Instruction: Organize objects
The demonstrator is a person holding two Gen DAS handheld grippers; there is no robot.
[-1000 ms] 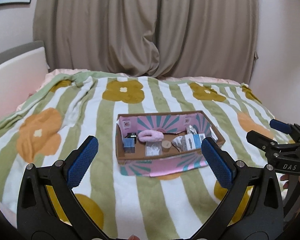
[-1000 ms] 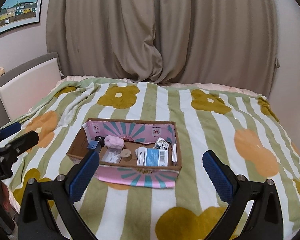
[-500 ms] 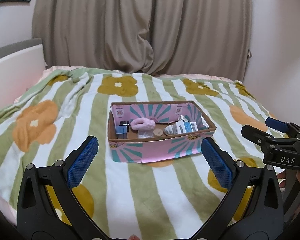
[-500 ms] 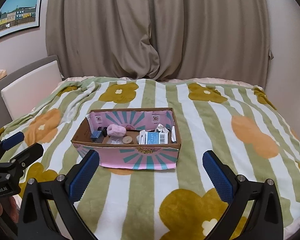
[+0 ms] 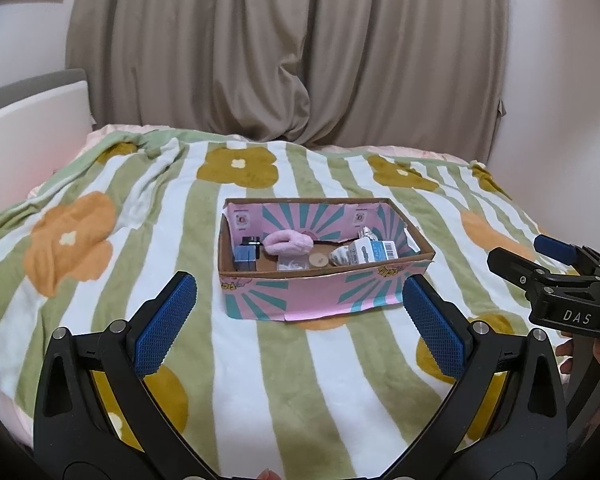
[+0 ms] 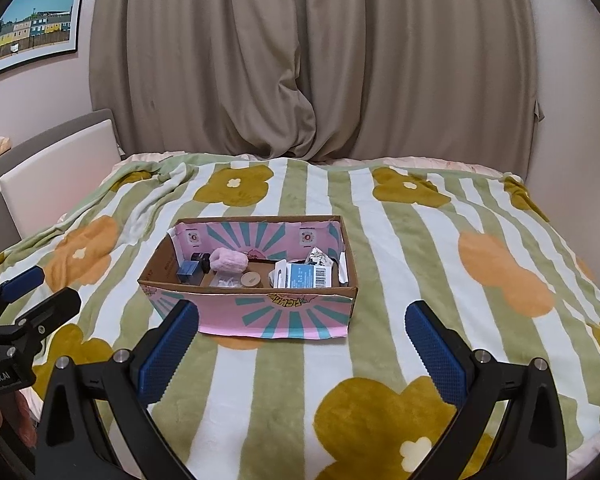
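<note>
Pink-and-teal cardboard is seen first: an open box (image 5: 324,296) is set near the middle of the bed, its sunburst print showing on the near wall and inside the far wall. Inside it, a small blue box (image 6: 189,271) is lodged at the left end, a fluffy pink item (image 6: 229,261) just right of it, a round tan lid (image 6: 250,279) on the floor, and a white-and-blue packet (image 6: 306,276) with a barcode toward the right end. Yellow lettering on the front wall cannot be read.

The box is carried by a fleecy blanket (image 6: 400,248) of green and white stripes with orange and mustard flowers. Behind the bed a taupe curtain (image 6: 300,60) is drawn, and a framed picture (image 6: 32,24) of coloured houses is hung on the left wall.

The left hand-held gripper (image 5: 300,320) is held spread wide, nothing between its blue pads, short of the box. The right hand-held gripper (image 6: 302,346) is likewise spread and empty; "DAS" is read on its body in the left view.
</note>
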